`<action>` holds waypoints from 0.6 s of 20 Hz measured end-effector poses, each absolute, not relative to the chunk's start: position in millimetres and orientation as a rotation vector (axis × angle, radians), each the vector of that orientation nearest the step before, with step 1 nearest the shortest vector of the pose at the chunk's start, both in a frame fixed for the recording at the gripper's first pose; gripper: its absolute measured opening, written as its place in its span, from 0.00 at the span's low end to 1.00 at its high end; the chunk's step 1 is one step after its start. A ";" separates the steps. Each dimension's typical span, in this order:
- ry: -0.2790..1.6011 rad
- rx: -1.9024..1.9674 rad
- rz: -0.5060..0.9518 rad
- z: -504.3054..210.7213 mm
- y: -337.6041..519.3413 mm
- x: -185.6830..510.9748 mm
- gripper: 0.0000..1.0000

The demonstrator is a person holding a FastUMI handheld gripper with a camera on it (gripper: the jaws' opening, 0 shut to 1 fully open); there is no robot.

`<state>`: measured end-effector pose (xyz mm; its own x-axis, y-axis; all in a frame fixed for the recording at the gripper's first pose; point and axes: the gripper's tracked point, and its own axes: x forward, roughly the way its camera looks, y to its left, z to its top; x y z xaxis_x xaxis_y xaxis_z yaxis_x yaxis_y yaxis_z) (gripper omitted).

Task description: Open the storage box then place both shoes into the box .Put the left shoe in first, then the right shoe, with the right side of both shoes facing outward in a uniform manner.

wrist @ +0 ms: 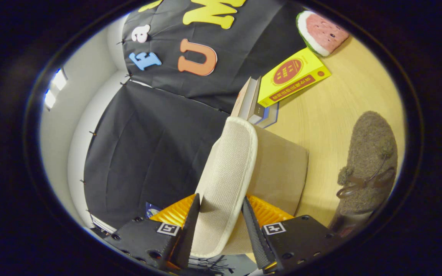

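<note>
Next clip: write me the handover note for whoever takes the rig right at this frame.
Hand-held gripper: fingers closed on the cream fabric lid of the storage box, both pressing its edge, lid raised.
Brown fuzzy shoe with a bow lies on the wooden table beside the box, beyond the fingers. Second shoe: cannot place it.
Done: box being opened.
Left: finish opening, put left shoe in, then right, right sides outward.

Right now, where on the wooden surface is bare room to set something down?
The widest bare wood lies between the yellow book, the brown fuzzy shoe and the beige box. It is crowded near the book stack and watermelon toy. The gripper jaws clamp the box's cream lid.
</note>
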<state>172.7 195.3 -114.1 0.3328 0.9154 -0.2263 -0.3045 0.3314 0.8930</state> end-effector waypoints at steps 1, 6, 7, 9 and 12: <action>0.867 0.866 0.946 -114.3 195.9 172.2 0.64; 0.867 0.845 0.927 -109.0 188.4 173.1 0.50; 0.853 0.874 0.921 -106.3 190.1 178.9 0.49; 0.832 0.877 0.937 -86.1 182.8 171.4 0.19; 0.824 0.838 0.935 -70.2 182.3 168.5 0.05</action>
<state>168.5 182.3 -70.2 0.3593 0.9059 -0.2241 -0.3362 0.3496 0.8745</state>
